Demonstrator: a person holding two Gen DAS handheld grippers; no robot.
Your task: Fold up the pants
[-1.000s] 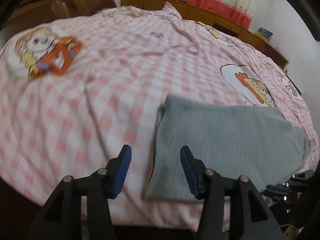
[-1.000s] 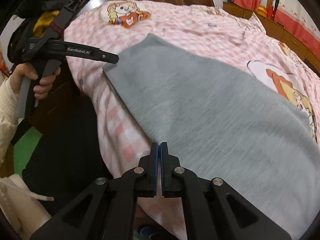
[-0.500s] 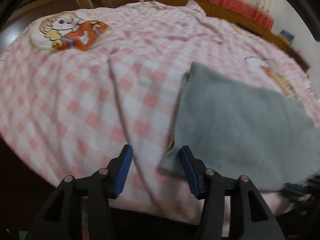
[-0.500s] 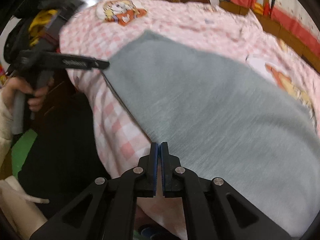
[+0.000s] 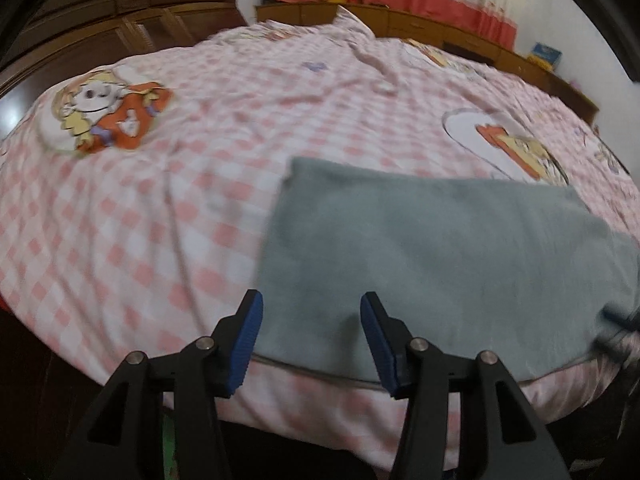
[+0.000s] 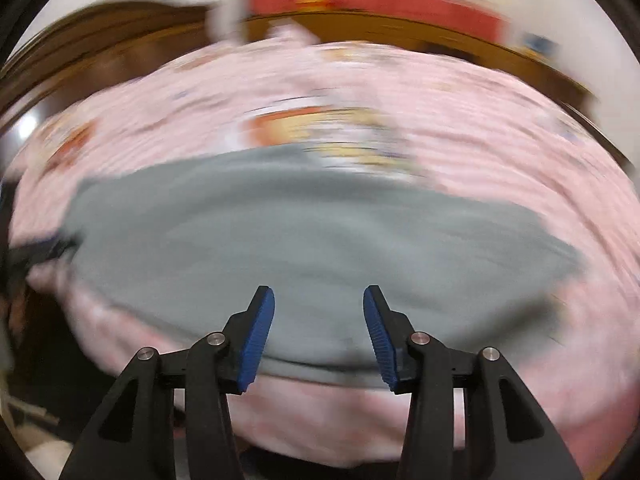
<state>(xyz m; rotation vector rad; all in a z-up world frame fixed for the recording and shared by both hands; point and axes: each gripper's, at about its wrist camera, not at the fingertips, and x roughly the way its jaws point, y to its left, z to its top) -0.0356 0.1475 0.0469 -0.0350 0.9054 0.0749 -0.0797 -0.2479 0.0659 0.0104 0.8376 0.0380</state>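
Left gripper [image 5: 311,339] spread wide, holding nothing, over near left edge of grey pants [image 5: 420,268]. Right gripper [image 6: 318,334] also spread, empty, above near hem. Pants lie flat on pink checked bedsheet [image 5: 160,216]; right view blurred.

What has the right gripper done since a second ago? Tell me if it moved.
Yes. The right gripper has opened and swung right, now squarely facing the gray pants; the dark headboard sits farther left in its view.

Open gap between spread left gripper [image 5: 311,334] fingers, only flat grey pants [image 5: 432,264] beyond; bare checked bedsheet [image 5: 140,216] left of fingers; wooden cabinet [image 5: 472,42] far ahead.
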